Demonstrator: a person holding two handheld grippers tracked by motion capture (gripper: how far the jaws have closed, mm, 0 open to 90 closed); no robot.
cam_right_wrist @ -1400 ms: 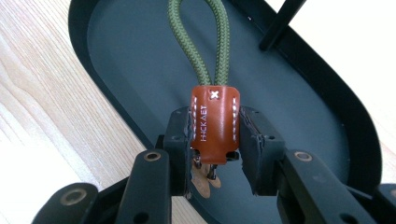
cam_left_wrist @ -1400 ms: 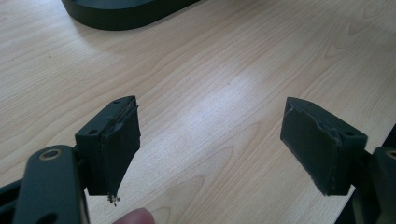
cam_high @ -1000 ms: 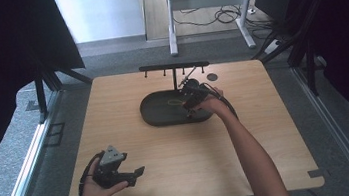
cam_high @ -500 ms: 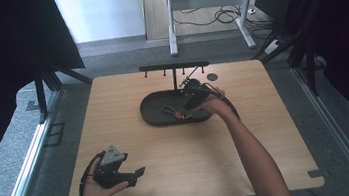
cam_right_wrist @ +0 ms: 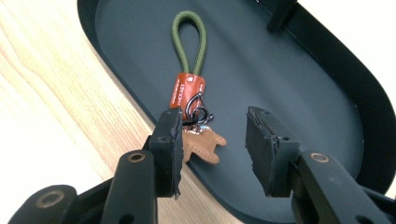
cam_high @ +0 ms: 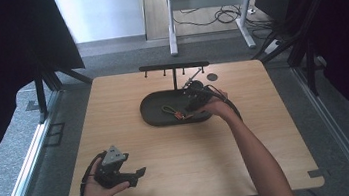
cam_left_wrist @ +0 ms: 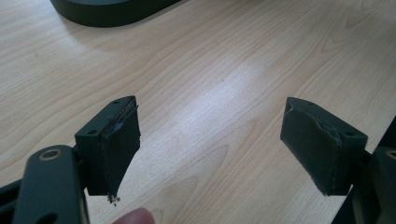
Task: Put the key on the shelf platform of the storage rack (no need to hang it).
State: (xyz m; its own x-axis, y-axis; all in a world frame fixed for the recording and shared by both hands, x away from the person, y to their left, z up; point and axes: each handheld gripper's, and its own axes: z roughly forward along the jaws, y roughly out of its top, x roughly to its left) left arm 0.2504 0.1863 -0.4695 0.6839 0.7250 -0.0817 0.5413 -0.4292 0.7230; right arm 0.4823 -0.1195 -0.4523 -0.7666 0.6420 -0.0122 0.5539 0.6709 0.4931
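Right gripper view: right gripper [cam_right_wrist: 212, 149] jaws just opening, empty; keychain [cam_right_wrist: 191, 100] lying by tray [cam_right_wrist: 303, 84] near rim. Left gripper [cam_left_wrist: 210, 149] wide open, empty.

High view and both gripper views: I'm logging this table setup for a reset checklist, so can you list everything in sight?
Table: one, light wood, centre of the high view.
Tray: one, black, oval, far middle of the table.
Keychain: one, olive green cord loop with an orange-red tab, metal rings and a tan leather charm, lying in the tray near its edge.
Rack: one, black bar with small hooks on a post, rising behind the tray.
Disc: one, small and dark, on the table right of the rack.
Desk frame: one, white, with cables, on the floor beyond.
Left gripper: black, jaws wide apart over bare wood, near edge.
Right gripper: black, jaws just been opening, over the keychain, not pressing it.
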